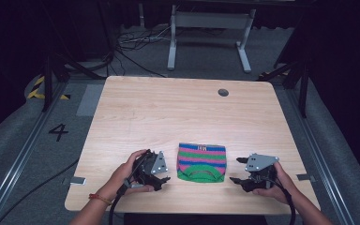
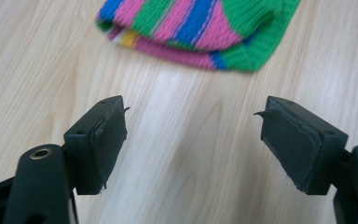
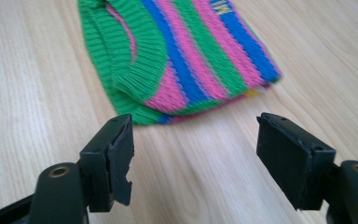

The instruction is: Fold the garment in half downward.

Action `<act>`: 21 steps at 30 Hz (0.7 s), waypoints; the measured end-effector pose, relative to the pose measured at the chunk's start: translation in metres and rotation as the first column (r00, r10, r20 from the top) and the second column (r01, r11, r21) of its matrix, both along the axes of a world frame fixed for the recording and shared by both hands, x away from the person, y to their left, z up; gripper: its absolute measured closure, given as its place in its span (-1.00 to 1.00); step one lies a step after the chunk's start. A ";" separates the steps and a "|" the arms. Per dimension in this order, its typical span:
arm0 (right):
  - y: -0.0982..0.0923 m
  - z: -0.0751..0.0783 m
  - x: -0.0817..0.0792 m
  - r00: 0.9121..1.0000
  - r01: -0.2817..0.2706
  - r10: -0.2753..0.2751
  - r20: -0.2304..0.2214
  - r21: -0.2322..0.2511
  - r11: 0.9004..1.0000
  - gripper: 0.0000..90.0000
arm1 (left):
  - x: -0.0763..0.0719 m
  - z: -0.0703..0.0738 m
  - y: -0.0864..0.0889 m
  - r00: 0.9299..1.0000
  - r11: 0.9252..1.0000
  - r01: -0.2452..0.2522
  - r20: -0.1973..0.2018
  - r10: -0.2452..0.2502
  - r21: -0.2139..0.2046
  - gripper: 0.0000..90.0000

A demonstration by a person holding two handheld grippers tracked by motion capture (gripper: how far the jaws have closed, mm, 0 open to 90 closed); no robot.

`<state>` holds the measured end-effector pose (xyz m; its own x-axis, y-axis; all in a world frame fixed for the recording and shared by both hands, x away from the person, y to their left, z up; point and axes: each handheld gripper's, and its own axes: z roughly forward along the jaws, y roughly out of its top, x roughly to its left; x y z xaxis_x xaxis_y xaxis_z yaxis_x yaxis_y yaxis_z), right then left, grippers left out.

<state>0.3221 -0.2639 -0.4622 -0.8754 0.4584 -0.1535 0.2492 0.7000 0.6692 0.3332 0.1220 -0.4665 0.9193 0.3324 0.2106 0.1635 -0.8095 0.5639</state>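
Observation:
A folded knitted garment (image 1: 201, 161) with green, pink and blue stripes lies flat near the table's front edge, its green ribbed opening toward me. My left gripper (image 1: 163, 178) rests just left of it, held in a hand, jaws wide apart and empty. In the left gripper view the knit (image 2: 200, 28) lies beyond the open gripper (image 2: 191, 116). My right gripper (image 1: 238, 170) sits just right of the garment, also open and empty. The right gripper view has the knit (image 3: 186, 60) ahead of its gripper (image 3: 193, 130), apart from the pads.
The light wooden table (image 1: 168, 112) has a round grey cable hole (image 1: 223, 92) at the back right. Behind it stands a white desk frame (image 1: 209, 33) with cables on the grey floor. A "4" marking (image 1: 58, 131) lies on the floor at left.

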 end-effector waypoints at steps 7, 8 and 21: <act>-0.026 0.000 -0.003 0.997 0.071 -0.071 0.003 -0.001 0.997 -0.43 | -0.004 0.000 0.034 0.998 0.997 -0.070 -0.003 0.070 0.021 -0.51; -0.030 0.000 -0.003 0.997 0.077 -0.077 0.003 -0.011 0.997 -0.44 | -0.004 -0.001 0.038 0.997 0.997 -0.080 -0.012 0.080 0.022 -0.52; -0.076 -0.018 -0.009 0.983 0.185 -0.185 -0.011 -0.013 0.983 -0.43 | -0.008 -0.017 0.091 0.978 0.981 -0.195 -0.076 0.194 -0.001 -0.55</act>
<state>0.3135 -0.3402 -0.4806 -0.7772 0.6110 -0.1504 0.3831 0.6491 0.6572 0.3250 0.2134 -0.4836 0.8500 0.5078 0.1400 0.3592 -0.7532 0.5510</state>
